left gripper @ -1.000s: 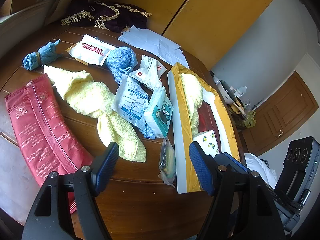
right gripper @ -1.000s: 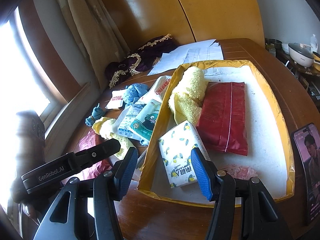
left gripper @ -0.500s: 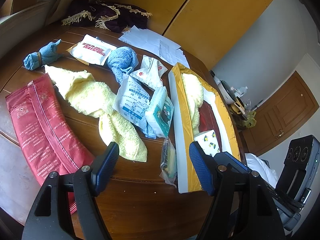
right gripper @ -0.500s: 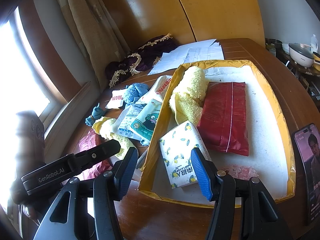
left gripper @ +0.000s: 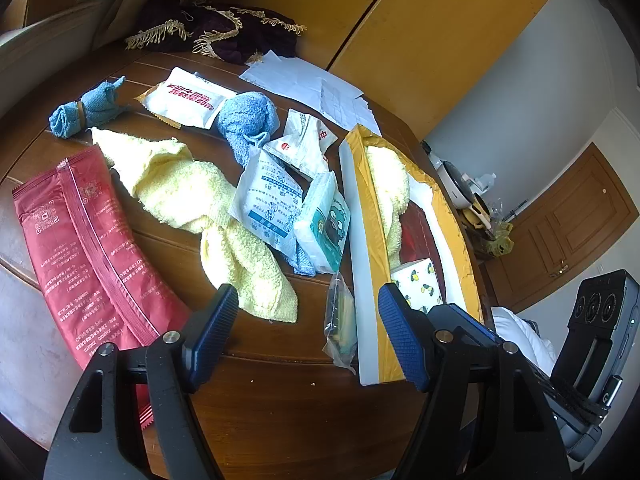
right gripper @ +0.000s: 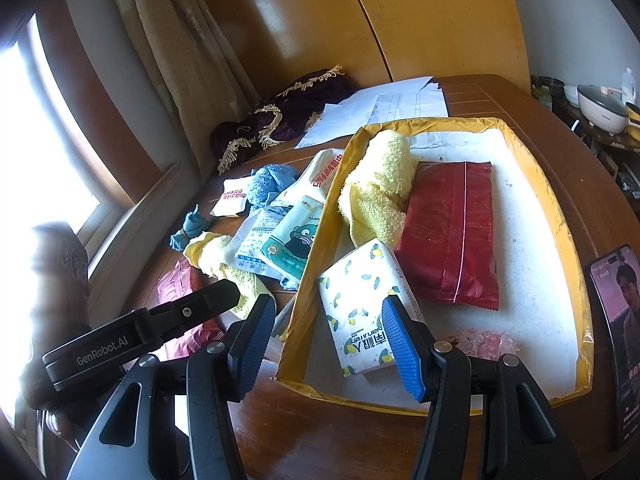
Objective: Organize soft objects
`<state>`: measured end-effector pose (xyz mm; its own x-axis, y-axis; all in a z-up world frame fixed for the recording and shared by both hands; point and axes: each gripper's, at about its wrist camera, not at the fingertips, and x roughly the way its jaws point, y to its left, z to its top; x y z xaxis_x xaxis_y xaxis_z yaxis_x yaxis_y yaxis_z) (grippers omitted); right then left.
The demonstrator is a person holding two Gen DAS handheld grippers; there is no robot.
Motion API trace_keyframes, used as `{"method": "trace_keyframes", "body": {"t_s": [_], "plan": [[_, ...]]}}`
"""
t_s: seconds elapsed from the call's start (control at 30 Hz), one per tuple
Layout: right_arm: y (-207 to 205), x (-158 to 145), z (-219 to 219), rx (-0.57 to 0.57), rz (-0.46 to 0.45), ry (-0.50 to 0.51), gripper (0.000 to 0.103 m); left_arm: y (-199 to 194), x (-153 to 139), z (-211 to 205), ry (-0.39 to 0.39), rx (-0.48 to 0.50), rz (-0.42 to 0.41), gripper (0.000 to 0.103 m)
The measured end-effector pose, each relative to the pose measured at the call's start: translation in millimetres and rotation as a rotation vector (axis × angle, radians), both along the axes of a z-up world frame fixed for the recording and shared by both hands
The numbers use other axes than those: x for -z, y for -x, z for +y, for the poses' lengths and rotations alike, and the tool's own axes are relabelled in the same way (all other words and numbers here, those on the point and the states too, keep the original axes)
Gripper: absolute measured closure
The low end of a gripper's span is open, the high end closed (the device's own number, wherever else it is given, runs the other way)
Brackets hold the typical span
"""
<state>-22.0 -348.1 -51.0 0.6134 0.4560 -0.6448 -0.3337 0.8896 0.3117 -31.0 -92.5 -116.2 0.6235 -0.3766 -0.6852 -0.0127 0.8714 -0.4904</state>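
Observation:
A yellow-rimmed white tray (right gripper: 560, 216) on the round wooden table holds a yellow towel (right gripper: 380, 184), a red tissue pack (right gripper: 452, 232) and a lemon-print tissue pack (right gripper: 356, 308). Left of the tray lie a long yellow towel (left gripper: 192, 200), a red pack (left gripper: 80, 248), white and teal tissue packs (left gripper: 324, 224), a blue cloth (left gripper: 248, 120) and a rolled blue cloth (left gripper: 84, 108). My left gripper (left gripper: 308, 340) hangs open above the table's near edge, empty. My right gripper (right gripper: 328, 344) is open over the tray's near left corner, holding nothing.
A small clear bag (left gripper: 340, 320) lies beside the tray wall (left gripper: 366, 280). Papers (right gripper: 384, 108) and a dark fringed cloth (left gripper: 216, 28) sit at the far side. A phone (right gripper: 618, 328) lies right of the tray. Yellow cabinet doors stand behind the table.
Both views shift only slightly; the left gripper has drifted a little toward the left. Nothing on the table has moved.

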Motion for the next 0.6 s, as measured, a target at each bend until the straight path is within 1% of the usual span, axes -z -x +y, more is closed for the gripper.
{"method": "trace_keyframes", "body": {"t_s": [0.33, 0.6], "plan": [[0, 0, 0, 0.0, 0.001, -0.001, 0.045, 1, 0, 1, 0.0, -0.002, -0.003, 0.031], [4, 0, 3, -0.014, -0.009, -0.034, 0.043, 10, -9, 12, -0.002, -0.037, -0.041, 0.031]]}}
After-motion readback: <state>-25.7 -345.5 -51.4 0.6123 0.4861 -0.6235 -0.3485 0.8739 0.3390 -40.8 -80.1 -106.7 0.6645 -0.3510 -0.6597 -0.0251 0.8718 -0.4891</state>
